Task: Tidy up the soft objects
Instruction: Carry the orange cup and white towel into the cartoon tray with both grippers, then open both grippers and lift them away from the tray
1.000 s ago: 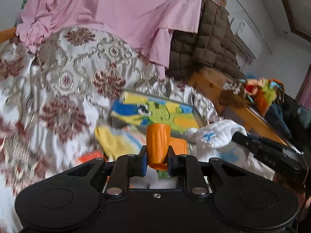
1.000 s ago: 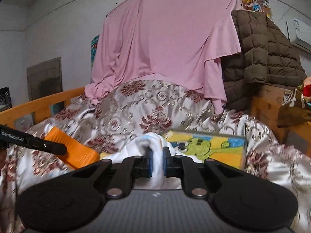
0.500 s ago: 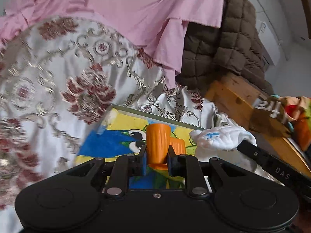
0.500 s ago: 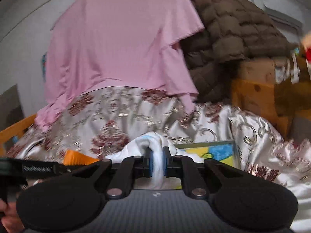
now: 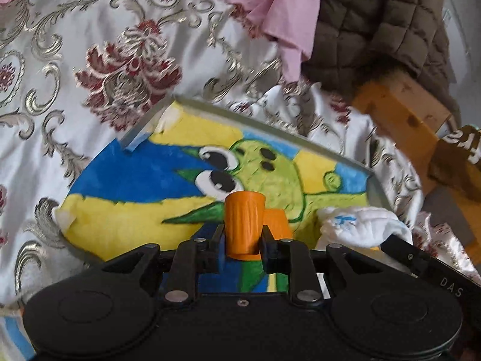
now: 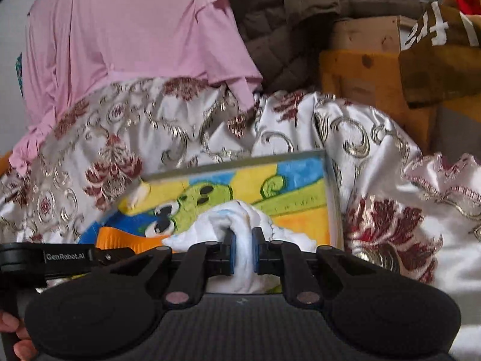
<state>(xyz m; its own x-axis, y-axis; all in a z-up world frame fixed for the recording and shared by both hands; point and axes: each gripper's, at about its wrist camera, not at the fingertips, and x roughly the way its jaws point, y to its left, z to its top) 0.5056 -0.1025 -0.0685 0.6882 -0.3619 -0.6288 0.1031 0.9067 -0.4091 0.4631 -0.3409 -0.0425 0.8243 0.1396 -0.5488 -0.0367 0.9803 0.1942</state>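
A shallow grey tray [image 5: 270, 120] lies on the bed, lined with a cartoon towel [image 5: 144, 180] in blue, yellow and green. My left gripper [image 5: 242, 237] hovers over it with a ribbed orange soft piece [image 5: 244, 219] between its fingers; the jaws are opening but the pads still touch it. In the right wrist view, my right gripper [image 6: 242, 246] pinches a white cloth with blue print [image 6: 237, 216] over the same tray [image 6: 240, 158]; its jaws are opening too. The white cloth [image 5: 357, 228] hangs just right of the orange piece [image 6: 120, 239].
A floral satin bedspread [image 5: 90, 69] surrounds the tray. Behind it hang a pink sheet [image 6: 135, 30] and a brown quilted jacket [image 5: 375, 30]. A wooden bed frame [image 5: 399, 111] and a brown garment with white letters [image 6: 436, 60] stand at the right. A hand [image 6: 18, 340] grips the left tool.
Both grippers have moved forward and down, from the open bedspread to just over the tray. The orange piece and the white cloth came along in them.
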